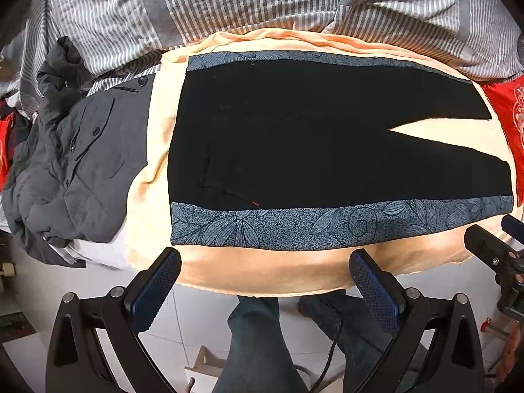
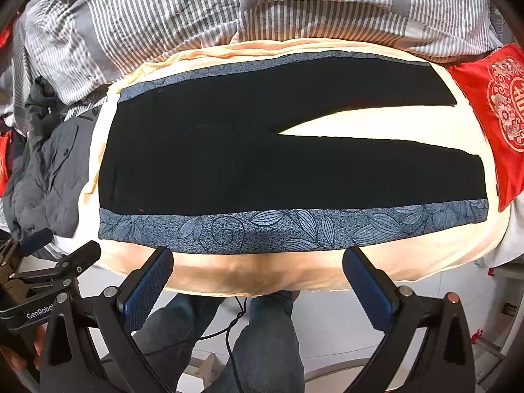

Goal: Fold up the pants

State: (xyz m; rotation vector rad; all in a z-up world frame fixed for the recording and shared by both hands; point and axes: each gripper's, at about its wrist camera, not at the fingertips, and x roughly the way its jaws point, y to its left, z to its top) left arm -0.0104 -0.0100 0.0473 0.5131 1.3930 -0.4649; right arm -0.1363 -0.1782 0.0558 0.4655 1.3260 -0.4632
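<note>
Black pants (image 1: 294, 137) (image 2: 249, 163) with blue leaf-patterned side bands lie flat on a peach-coloured blanket (image 1: 262, 271) (image 2: 249, 275), waist to the left and the two legs spread apart to the right. My left gripper (image 1: 265, 258) hovers open just off the near edge, below the waist half of the near band. My right gripper (image 2: 258, 255) is open too, in front of the middle of the near band. Neither touches the cloth. The right gripper's body shows at the left wrist view's right edge (image 1: 491, 255).
A grey padded jacket (image 1: 72, 170) (image 2: 42, 170) is heaped left of the pants. A striped duvet (image 1: 229, 3) (image 2: 229, 3) lies behind. A red embroidered cushion (image 2: 494, 118) sits at the right. A person's legs in jeans (image 1: 255, 344) stand on the tiled floor below.
</note>
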